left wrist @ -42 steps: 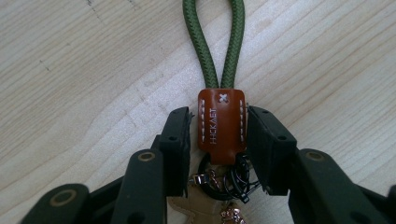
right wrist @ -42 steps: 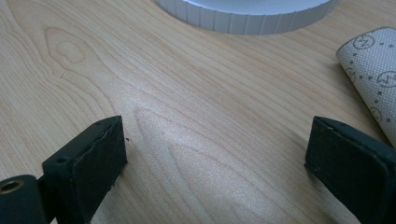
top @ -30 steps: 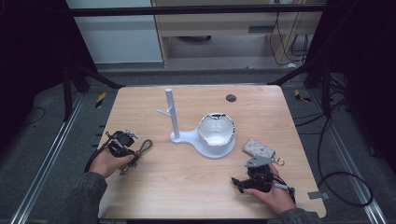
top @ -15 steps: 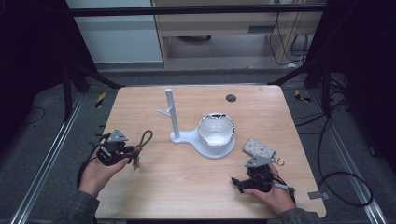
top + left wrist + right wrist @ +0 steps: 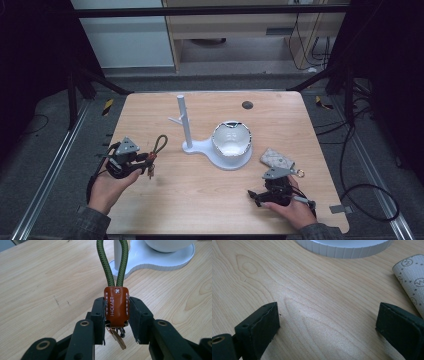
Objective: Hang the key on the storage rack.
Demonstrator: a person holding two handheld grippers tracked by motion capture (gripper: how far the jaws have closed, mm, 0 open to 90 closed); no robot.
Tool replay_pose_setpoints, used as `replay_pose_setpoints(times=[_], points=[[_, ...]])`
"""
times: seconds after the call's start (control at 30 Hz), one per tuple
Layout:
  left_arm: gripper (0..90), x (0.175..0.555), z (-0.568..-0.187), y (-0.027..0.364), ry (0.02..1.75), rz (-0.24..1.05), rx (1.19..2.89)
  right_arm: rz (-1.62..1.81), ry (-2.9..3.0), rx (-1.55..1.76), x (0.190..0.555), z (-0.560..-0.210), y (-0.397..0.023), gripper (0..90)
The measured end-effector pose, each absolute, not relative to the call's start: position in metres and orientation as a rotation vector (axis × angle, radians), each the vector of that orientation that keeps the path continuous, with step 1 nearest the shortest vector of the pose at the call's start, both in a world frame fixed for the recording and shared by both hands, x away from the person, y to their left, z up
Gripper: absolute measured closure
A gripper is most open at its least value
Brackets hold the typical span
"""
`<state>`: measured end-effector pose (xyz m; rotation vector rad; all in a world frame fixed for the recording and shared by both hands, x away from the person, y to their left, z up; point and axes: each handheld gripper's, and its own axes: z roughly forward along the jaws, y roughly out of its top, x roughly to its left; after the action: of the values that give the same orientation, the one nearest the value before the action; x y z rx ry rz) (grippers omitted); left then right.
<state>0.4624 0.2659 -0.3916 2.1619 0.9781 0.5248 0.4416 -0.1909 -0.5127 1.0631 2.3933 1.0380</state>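
Observation:
A keychain with a green cord loop [image 5: 160,142] and an orange leather tab [image 5: 116,305] is held at the table's left. My left gripper [image 5: 146,162] [image 5: 116,318] is shut on the tab, and small keys [image 5: 117,337] hang below it. The loop points toward a white stand whose upright post [image 5: 183,120] has a side peg. A white bowl [image 5: 231,140] sits on the stand's base [image 5: 160,257]. My right gripper [image 5: 265,189] [image 5: 327,322] rests low on the table's right front, open, with bare wood between its pads.
A patterned grey pouch [image 5: 276,158] [image 5: 412,277] lies just right of the stand's base, close to my right gripper. A small metal ring [image 5: 300,173] lies beside it. A dark round spot [image 5: 247,105] sits at the back of the wooden table [image 5: 200,200].
My left gripper has turned and lifted a little with the keychain, so the green loop now points toward the stand's post. The right gripper has not moved.

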Motion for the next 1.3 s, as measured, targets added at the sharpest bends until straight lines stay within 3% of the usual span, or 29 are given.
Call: replay_pose_setpoints(times=[0.6,1.3], points=[[66.1,0.443,-0.376,0.257,0.928,0.576,2.043,1.04,2.394,1.065,0.441,-0.513,-0.191,4.9],[65.9,0.445,-0.361,0.243,0.889,0.594,2.004,1.038,2.393,1.063,0.442,-0.513,-0.191,4.9]])
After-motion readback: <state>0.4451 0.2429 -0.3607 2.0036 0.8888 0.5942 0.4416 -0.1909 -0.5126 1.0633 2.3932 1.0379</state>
